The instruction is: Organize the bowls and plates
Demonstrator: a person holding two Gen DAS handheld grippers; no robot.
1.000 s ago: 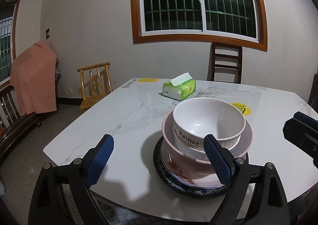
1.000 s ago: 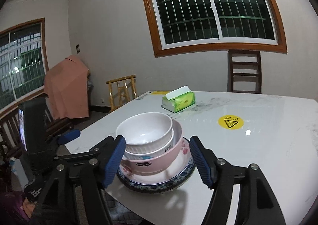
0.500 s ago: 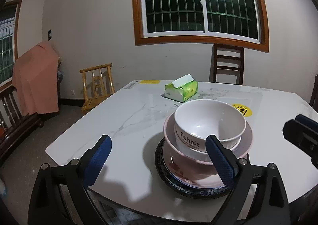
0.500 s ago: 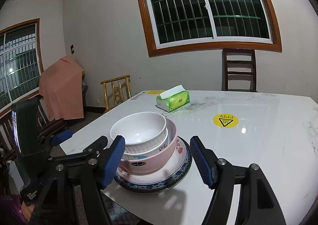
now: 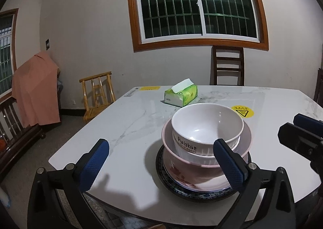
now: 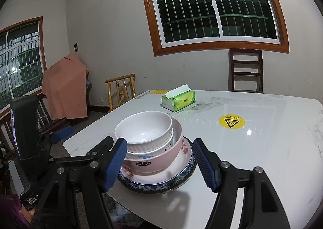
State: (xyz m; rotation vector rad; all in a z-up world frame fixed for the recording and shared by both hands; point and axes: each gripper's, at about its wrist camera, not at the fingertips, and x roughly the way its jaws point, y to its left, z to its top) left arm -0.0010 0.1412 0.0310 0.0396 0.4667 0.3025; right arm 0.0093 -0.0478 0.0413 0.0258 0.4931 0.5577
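Near the bench (image 5: 125,128) front edge, the top bowl (image 5: 207,126) sits nested in a wider bowl (image 5: 201,168), itself on stacked plates (image 5: 193,193). Tissue pack (image 5: 180,95) lies behind the stack; a chair (image 5: 227,65) stands behind the bench.

You've got a white marble table (image 5: 125,128); on it sit a blue-rimmed plate (image 6: 181,176) near your edge and a tissue pack (image 5: 181,95) farther back.
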